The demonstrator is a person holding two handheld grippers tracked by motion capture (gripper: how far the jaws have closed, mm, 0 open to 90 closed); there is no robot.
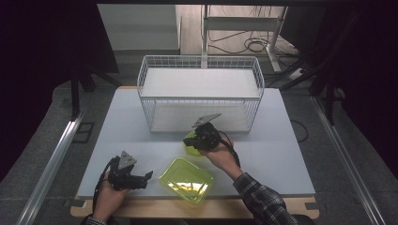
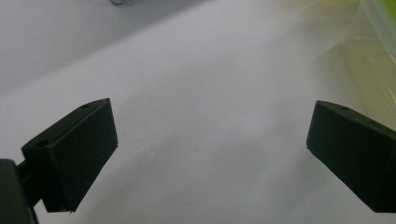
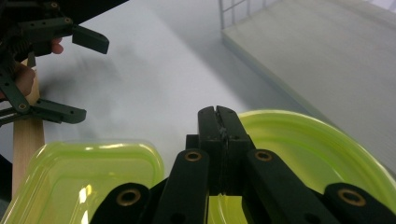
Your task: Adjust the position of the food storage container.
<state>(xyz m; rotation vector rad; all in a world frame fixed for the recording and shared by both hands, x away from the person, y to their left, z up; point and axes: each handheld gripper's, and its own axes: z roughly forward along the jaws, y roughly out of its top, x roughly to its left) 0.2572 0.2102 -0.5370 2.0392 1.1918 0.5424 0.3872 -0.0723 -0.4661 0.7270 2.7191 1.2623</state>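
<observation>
The right gripper, jaws closed on the rim of a round yellow-green lid, holds it before the wire basket at mid-worktop. A rectangular yellow-green container sits near the front edge. The left gripper, jaws wide, hovers beside it.

We see bare pale-grey tabletop open along the left side. A tall white wire basket walls off the far middle. A translucent yellow-green rectangular plastic container and a round yellow-green plastic dish crowd the near centre; bare tabletop shows to their right.
</observation>
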